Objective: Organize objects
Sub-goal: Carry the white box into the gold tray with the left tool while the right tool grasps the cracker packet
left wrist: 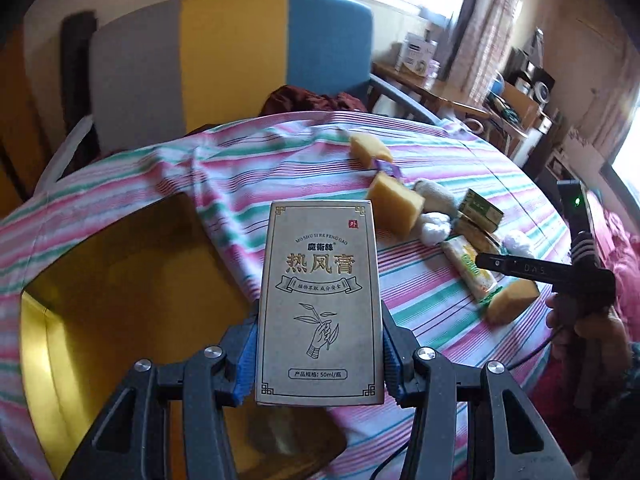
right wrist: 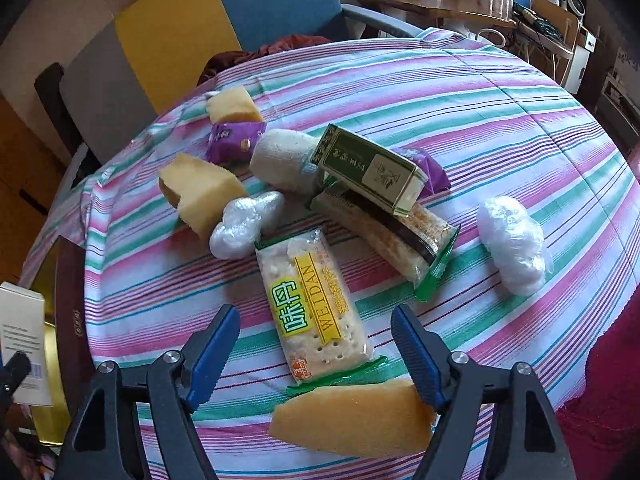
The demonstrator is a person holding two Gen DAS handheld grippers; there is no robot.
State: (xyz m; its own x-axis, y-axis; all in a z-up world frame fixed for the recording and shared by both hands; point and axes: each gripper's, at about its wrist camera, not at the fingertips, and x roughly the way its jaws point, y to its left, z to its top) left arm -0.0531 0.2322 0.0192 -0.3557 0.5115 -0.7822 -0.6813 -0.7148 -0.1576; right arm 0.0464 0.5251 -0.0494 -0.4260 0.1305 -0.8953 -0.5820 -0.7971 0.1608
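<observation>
Gripped by its sides in the left gripper (left wrist: 320, 354), the grey carton (left wrist: 318, 304) hangs over the yellow box (left wrist: 120, 280), ready for release. Beside that box, the right gripper (right wrist: 316, 356) gapes empty over the cracker packet (right wrist: 316, 304).

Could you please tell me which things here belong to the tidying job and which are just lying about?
Job: grey carton in left gripper, gold box, cracker packet, sponges, open right gripper.
Lying about: chair, dark red cloth, cluttered desk.

Matt cardboard carton (left wrist: 318, 300), glossy plastic cracker wrapper (right wrist: 316, 308), striped cloth (right wrist: 460, 92)
</observation>
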